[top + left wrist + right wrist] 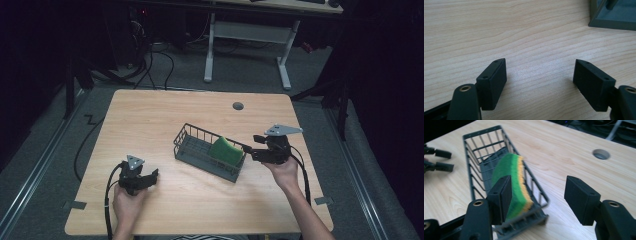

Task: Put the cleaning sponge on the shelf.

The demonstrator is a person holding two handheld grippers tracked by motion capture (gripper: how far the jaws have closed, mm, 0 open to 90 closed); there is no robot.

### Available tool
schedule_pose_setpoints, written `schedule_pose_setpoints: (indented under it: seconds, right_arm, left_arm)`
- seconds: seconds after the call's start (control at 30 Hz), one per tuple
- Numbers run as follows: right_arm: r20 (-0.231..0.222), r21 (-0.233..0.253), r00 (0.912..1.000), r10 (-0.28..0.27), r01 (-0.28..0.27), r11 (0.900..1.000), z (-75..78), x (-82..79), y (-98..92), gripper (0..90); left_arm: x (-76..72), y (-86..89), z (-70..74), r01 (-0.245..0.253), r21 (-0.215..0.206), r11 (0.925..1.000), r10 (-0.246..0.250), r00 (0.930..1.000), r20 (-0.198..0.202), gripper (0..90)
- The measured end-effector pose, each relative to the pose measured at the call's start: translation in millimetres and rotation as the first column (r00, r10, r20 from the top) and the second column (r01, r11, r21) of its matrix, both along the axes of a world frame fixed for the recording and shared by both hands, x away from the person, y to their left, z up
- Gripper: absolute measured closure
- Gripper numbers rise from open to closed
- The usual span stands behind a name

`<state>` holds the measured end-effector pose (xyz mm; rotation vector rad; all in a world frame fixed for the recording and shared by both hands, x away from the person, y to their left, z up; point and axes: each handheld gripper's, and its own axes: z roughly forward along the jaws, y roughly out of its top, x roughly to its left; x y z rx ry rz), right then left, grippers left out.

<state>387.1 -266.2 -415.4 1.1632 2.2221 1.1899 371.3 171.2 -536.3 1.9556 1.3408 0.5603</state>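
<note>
A dark wire basket (192, 141) (482, 142) lies at the middle of the wooden table (150, 115). A green and yellow sponge (226, 150) (511, 182) leans on edge inside its right end. My right gripper (251, 148) (537, 195) hovers just right of the basket, open, its jaws standing apart with nothing between them. My left gripper (152, 177) (540, 80) rests low over the table at the front left, open and empty. A corner of the basket (614, 15) appears at the upper right of the left gripper view.
A round grey cable hole (238, 106) (601, 154) sits in the table behind the basket. A white-legged desk (250, 35) stands beyond the table on the grey floor. The left gripper (439, 160) appears far off in the right gripper view.
</note>
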Motion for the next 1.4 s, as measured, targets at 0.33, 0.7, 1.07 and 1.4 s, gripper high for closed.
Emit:
schedule_pose_setpoints:
  seconds: [0.33, 0.7, 1.07, 1.4]
  right_arm:
    - [0.002, 0.043, 0.9972, -0.075, 0.075, 0.996, -5.4, -14.7, -34.8, 40.1]
    - [-0.022, 0.083, 0.9932, -0.115, 0.116, 0.99, -17.5, -25.9, -54.5, 40.4]
    - [-0.051, 0.113, 0.9879, -0.147, 0.152, 0.982, -33.8, -38.3, -68.5, 40.6]
    - [-0.081, 0.136, 0.9809, -0.177, 0.186, 0.973, -56.3, -51.0, -76.7, 40.6]
  left_arm:
    - [0.0, -0.4, -0.1, -0.002, 0.002, 1.0, 0.002, 1.0, 0.002, 27.5]
    - [0.0, -0.3, -0.1, -0.002, 0.002, 1.0, 0.002, 1.0, 0.001, 27.5]
    - [0.0, -0.4, -0.1, -0.002, 0.003, 1.0, 0.002, 1.0, 0.001, 27.5]
    - [-0.1, -0.6, -0.1, -0.002, 0.005, 1.0, 0.002, 1.0, 0.002, 27.5]
